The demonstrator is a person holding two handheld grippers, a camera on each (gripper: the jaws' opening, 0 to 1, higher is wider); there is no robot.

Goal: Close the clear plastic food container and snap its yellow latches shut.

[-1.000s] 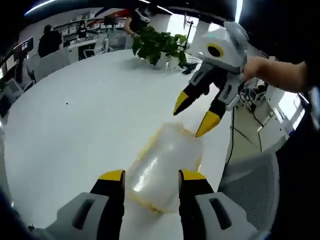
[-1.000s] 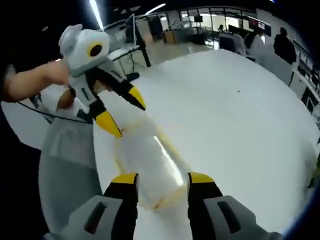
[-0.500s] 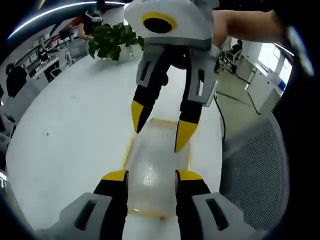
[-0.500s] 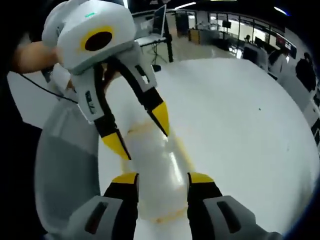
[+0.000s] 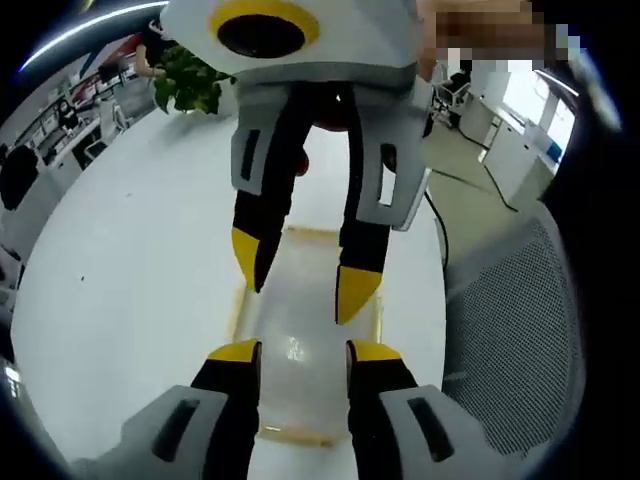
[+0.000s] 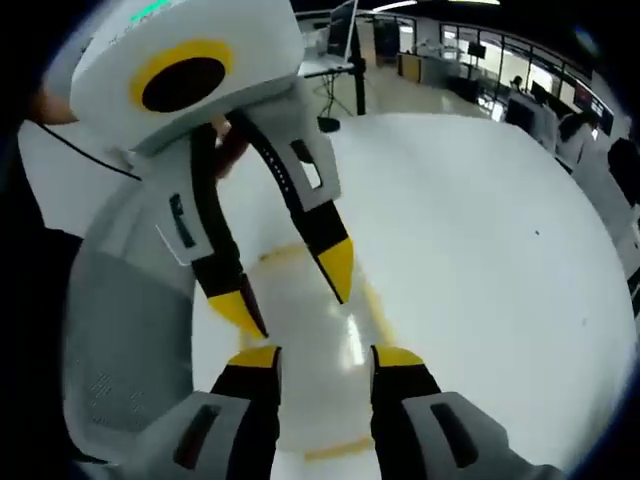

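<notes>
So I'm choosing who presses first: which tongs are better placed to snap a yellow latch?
Hard to separate them, slightly the right tongs: their tips hang just over the far end of the container, near its yellow edge. The left tongs stand open over the near end.

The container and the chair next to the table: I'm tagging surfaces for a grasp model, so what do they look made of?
The container looks like clear, glossy plastic: the white table shows through it and a glare spot sits on top; its edges are yellow. The chair back looks like grey woven mesh, matte, with a fine grid of holes.
</notes>
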